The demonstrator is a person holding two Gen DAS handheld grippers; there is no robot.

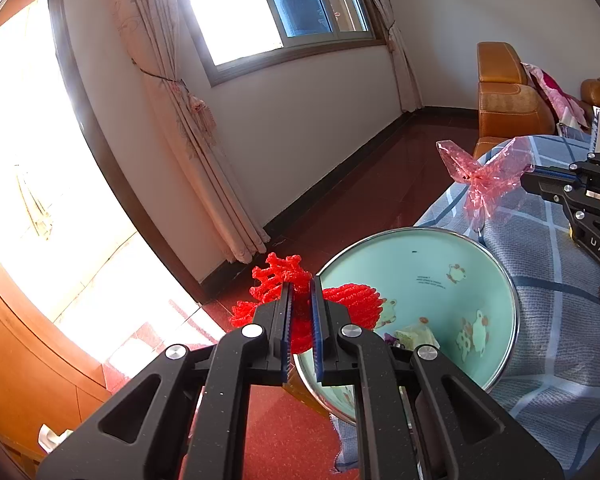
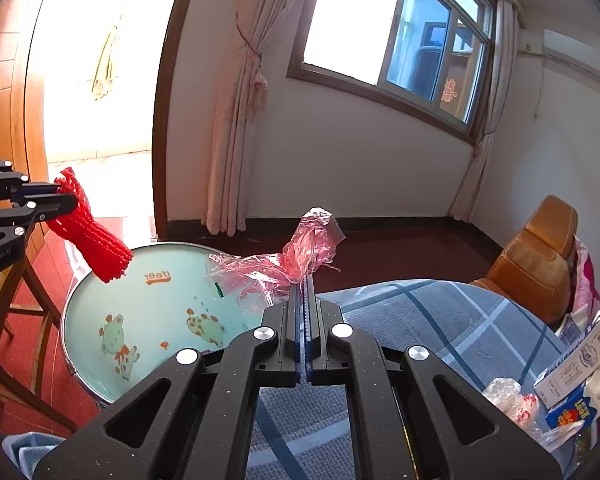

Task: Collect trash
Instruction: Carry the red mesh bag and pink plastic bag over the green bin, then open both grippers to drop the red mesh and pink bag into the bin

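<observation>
Two hand-held grippers each carry a piece of trash above a round basin (image 2: 112, 364) with a pale green inside and cartoon animals printed on it. Nearest, the left gripper (image 1: 300, 292) has its jaws pinched tight on a red foam net sleeve (image 1: 352, 300), which bulges out on both sides of the fingers and hangs over the basin's near rim; from the right wrist view the sleeve droops down from the jaws toward the basin's left edge. The right gripper (image 2: 304, 284) has its jaws pressed together on a crumpled sheet of thin pink plastic film (image 2: 300, 252), held just above the edge where a blue plaid cloth (image 2: 440, 320) meets the basin. On the cloth's right-hand corner lie a white carton (image 2: 576, 364), a blue carton (image 2: 572, 412) and a wad of clear wrapping (image 2: 504, 394). Beyond the cloth stands an orange-brown armchair (image 2: 536, 264). Farther back come the dark red floor (image 1: 360, 184), pink curtains (image 2: 240, 120) and a sunlit window (image 2: 396, 36).
</observation>
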